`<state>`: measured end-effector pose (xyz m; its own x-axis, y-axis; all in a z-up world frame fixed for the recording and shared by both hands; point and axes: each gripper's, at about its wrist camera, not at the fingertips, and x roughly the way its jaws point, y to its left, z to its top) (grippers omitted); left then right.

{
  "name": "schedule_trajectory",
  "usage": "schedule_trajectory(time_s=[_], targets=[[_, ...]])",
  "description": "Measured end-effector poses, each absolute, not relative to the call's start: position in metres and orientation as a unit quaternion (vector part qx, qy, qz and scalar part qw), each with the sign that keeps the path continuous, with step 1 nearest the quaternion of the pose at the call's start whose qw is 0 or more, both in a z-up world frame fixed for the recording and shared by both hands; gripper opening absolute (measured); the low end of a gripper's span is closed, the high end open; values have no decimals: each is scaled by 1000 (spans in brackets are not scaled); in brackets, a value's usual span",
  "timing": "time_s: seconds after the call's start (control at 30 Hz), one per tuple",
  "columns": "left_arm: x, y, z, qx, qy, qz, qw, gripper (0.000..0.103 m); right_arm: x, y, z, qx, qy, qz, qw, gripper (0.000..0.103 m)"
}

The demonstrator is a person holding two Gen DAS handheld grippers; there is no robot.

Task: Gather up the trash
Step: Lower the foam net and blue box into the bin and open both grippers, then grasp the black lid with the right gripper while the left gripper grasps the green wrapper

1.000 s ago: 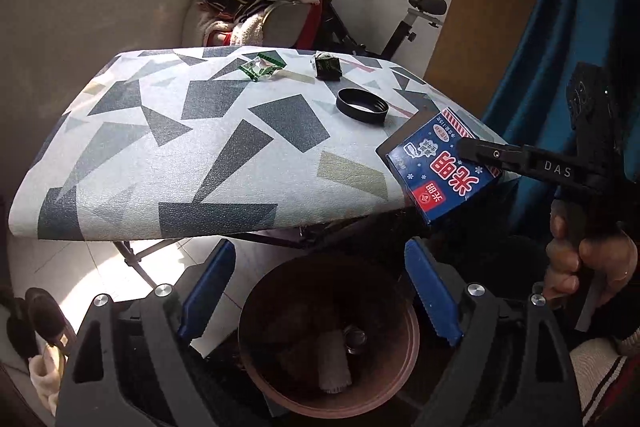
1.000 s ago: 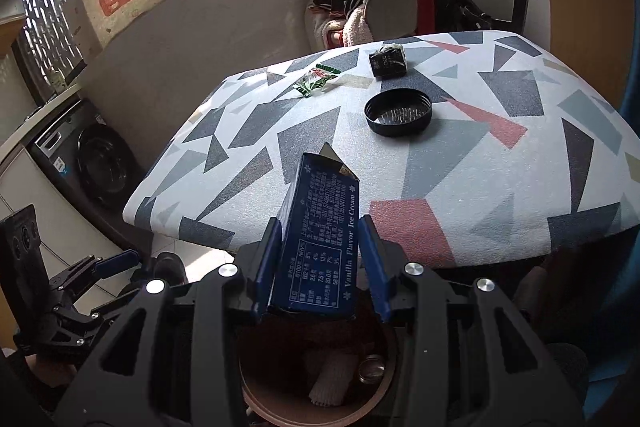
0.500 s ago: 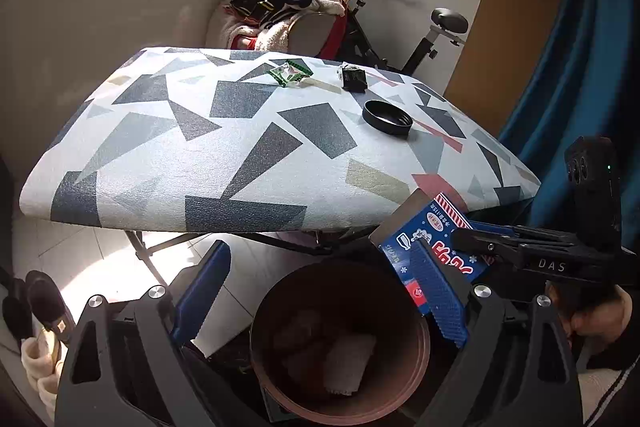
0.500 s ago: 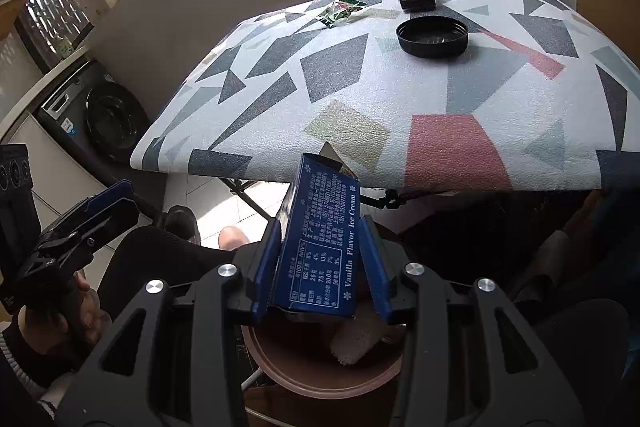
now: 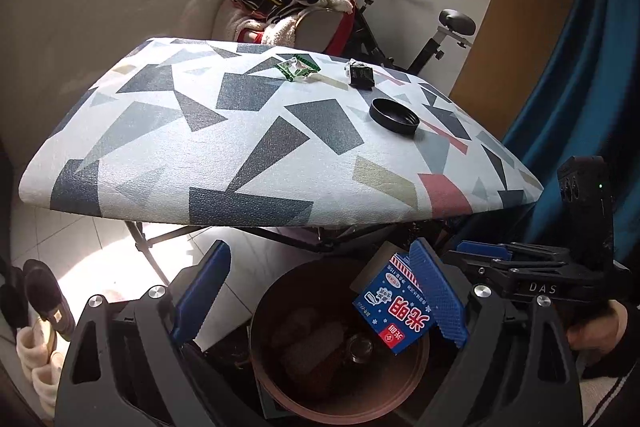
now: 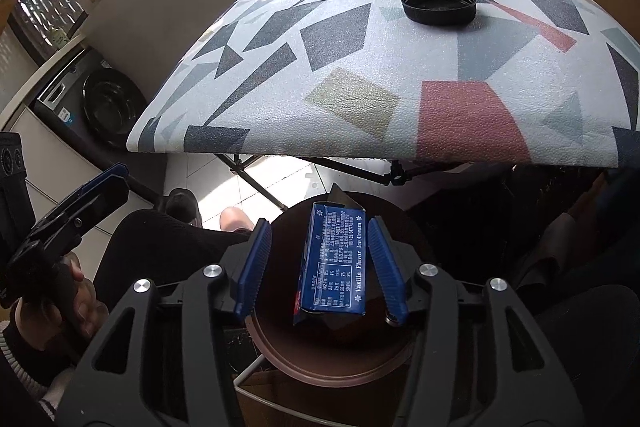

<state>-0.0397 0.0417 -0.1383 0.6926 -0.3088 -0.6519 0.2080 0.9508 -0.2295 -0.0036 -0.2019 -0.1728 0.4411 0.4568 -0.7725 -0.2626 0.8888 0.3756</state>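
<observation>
Right gripper (image 6: 324,263) sits right over the brown trash bin (image 6: 320,367) so the blue ice cream box (image 6: 336,263) drops straight in; its jaws are opening, pads already off the box between them. Bin already has some crumpled trash. Left gripper (image 5: 320,291) is wide and empty. Black lid (image 5: 394,115) and wrappers (image 5: 298,67) remain on the counter (image 5: 200,167).
</observation>
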Motion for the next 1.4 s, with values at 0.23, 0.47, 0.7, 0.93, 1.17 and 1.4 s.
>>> schedule_trajectory(time_s=[0.23, 0.47, 0.7, 0.93, 1.17, 1.4], targets=[[-40, 42, -140, -71, 368, -139, 917, 89, -2, -207, -173, 105, 484, 200, 846, 96], [-34, 45, -140, -77, 375, -135, 914, 89, 5, -211, -170, 80, 477, 176, 857, 97], [-22, 52, -139, -94, 379, -132, 911, 89, 23, -215, -167, 52, 467, 160, 868, 97], [-8, 51, -132, -86, 374, -127, 915, 89, 47, -213, -152, 25, 444, 163, 881, 97], [12, 62, -115, -78, 354, -112, 925, 89, 78, -223, -142, -18, 424, 143, 894, 97], [36, 82, -110, -74, 345, -92, 931, 89, 117, -240, -152, -26, 431, 115, 894, 97]])
